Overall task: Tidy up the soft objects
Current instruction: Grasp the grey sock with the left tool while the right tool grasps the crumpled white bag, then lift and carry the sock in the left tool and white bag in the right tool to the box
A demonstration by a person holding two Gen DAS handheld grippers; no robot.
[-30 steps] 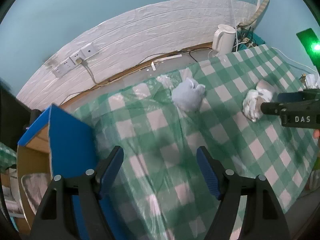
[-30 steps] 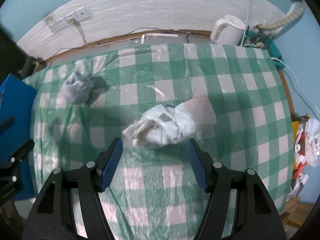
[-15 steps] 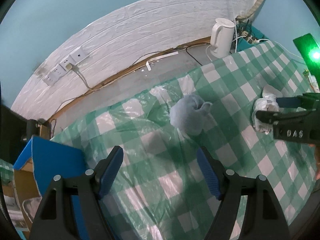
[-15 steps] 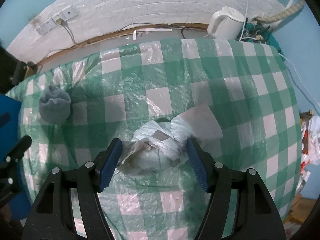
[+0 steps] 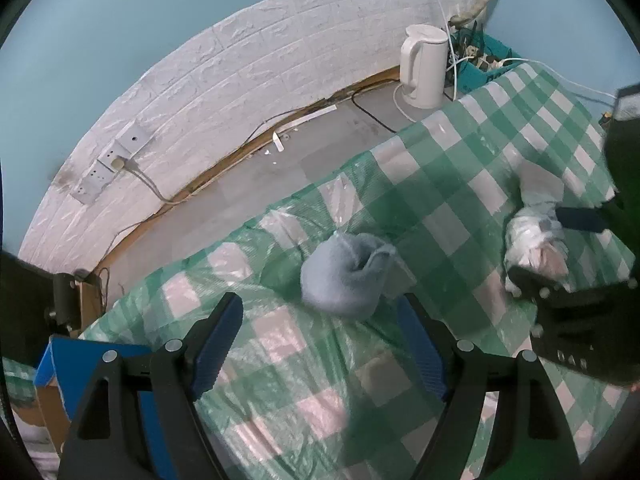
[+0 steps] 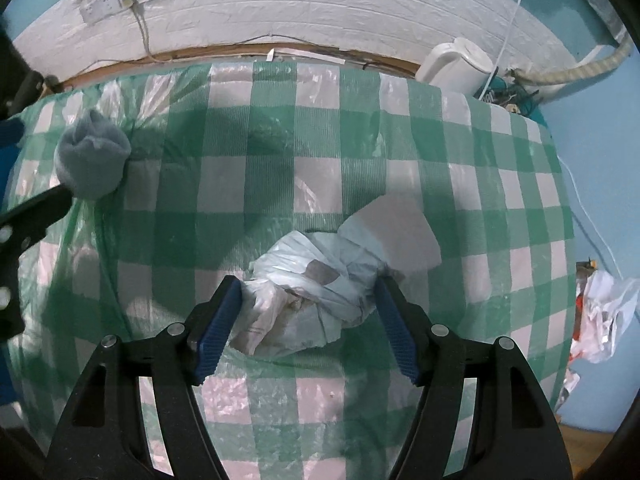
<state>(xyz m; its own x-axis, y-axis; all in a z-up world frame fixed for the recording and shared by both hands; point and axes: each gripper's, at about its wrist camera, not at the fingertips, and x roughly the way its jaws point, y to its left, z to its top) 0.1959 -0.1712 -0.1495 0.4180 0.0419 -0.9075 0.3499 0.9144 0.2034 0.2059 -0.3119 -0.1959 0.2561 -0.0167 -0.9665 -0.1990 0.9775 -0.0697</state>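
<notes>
Probably light and squashy, both of the 2 soft things on the tabletop [image 6: 500, 184] under its green-and-white checked plastic cover. Right gripper [image 6: 306, 320] spread wide, straddling the crumpled white plastic bundle [image 6: 316, 296], blue pads at 9 and 3 o'clock of it, the 9 o'clock pad just touching or nearly so, nothing pinched yet. Likely to crush and slither when squeezed, being thin film; best taken across the thick knotted middle, not by the loose flap trailing toward 1 o'clock. Left gripper [image 5: 320, 344] also spread wide and holding nothing, with the rolled grey-blue sock ball [image 5: 346, 276] just ahead at 12 o'clock, slightly toward the right pad. Soft, springy, grippy knit by the look of it; safest squeezed across the round body, away from the open cuff. Slick, wrinkled cover apt to snag or lift with either pick. Far tabletop edge close behind the sock at 12 o'clock, with a white kettle [image 5: 424, 68] and cables beyond; blue box [image 5: 80, 364] at 8 o'clock of the left view. Open checked surface between the 2 things, though both grippers near each other there.
</notes>
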